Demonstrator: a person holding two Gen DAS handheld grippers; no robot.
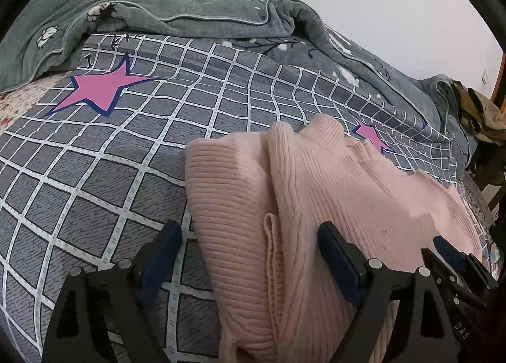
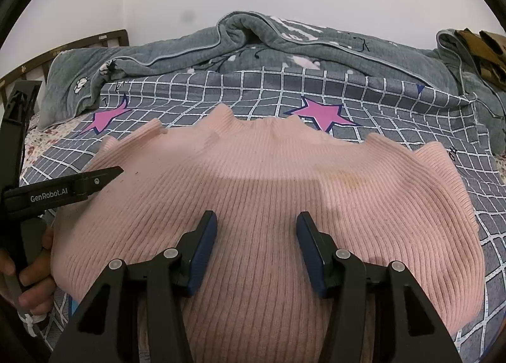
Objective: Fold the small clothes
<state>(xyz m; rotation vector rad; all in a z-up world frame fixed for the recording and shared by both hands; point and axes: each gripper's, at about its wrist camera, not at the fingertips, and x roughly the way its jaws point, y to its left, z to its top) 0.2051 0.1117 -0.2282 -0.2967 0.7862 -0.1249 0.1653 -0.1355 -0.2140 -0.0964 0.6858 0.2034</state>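
A pink ribbed knit sweater (image 2: pixel 268 198) lies on the bed, partly folded; in the left wrist view the sweater (image 1: pixel 332 192) has a folded part along its left side (image 1: pixel 227 198). My left gripper (image 1: pixel 249 243) is open, its jaws astride the sweater's folded left edge, empty. It also shows at the left of the right wrist view (image 2: pixel 104 176). My right gripper (image 2: pixel 256 236) is open just above the sweater's near middle, holding nothing. Its fingers (image 1: pixel 449 252) show at the right edge of the left wrist view.
The bed has a grey checked sheet (image 1: pixel 95 179) with pink stars (image 1: pixel 101 88). A rumpled grey-green quilt (image 2: pixel 284 53) lies along the far side by the white wall. A brown garment (image 1: pixel 484 116) sits at the far right. A wooden headboard (image 2: pixel 107 37) is far left.
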